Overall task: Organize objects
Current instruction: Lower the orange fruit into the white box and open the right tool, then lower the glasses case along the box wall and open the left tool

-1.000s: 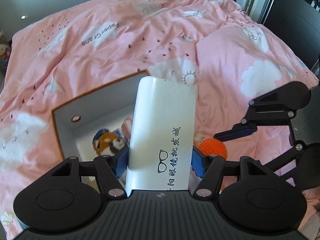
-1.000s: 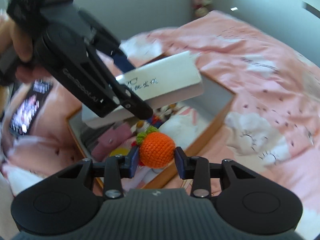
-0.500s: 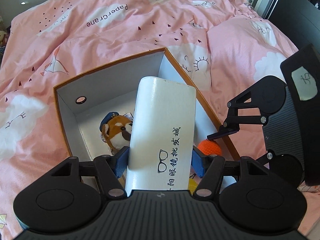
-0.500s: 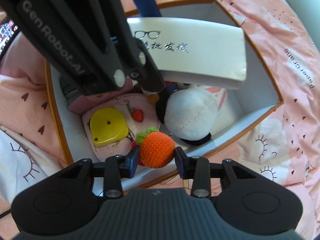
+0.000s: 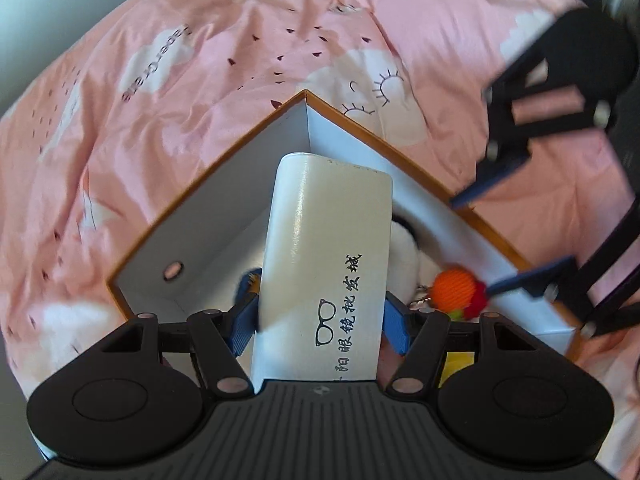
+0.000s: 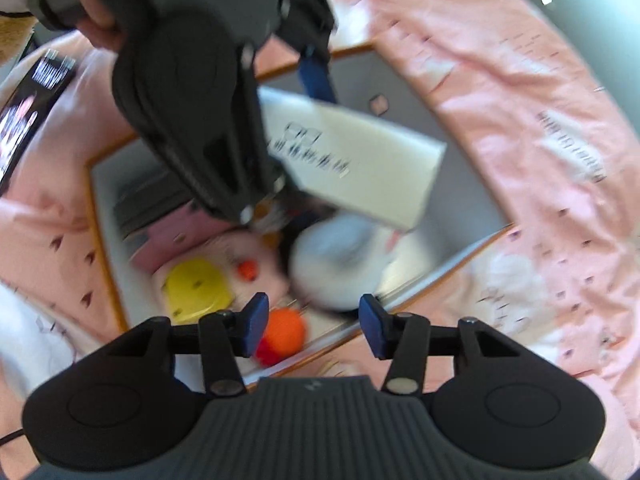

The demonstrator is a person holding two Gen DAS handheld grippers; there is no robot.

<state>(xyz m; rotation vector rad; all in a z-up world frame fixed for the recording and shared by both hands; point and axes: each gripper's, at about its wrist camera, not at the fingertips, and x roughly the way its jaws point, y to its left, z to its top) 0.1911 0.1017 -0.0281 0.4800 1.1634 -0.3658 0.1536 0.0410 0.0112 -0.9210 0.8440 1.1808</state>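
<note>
My left gripper (image 5: 320, 316) is shut on a white glasses case (image 5: 328, 248) with black print, held tilted over the open orange-rimmed box (image 5: 200, 184). In the right wrist view the case (image 6: 360, 160) hangs above the box's inside, with the left gripper (image 6: 296, 136) around it. My right gripper (image 6: 314, 322) is over the box's near wall and its jaws are opening. The orange crochet ball (image 6: 284, 332) lies against the left finger (image 6: 256, 320), clear of the right pad, low in the box. The left wrist view shows the ball (image 5: 456, 288) beside the right gripper (image 5: 472, 246).
Inside the box (image 6: 100, 240) lie a white plush toy (image 6: 336, 264), a yellow item (image 6: 198, 286), a pink pouch (image 6: 172, 240) and a small fox plush, mostly hidden. A pink printed duvet (image 5: 240, 60) surrounds the box. A dark phone (image 6: 32, 100) lies on it to the left.
The right jaws have spread and the orange ball has slipped from their grip toward the box floor. Both grippers have come lower over the box. The left one has rolled with the case.
</note>
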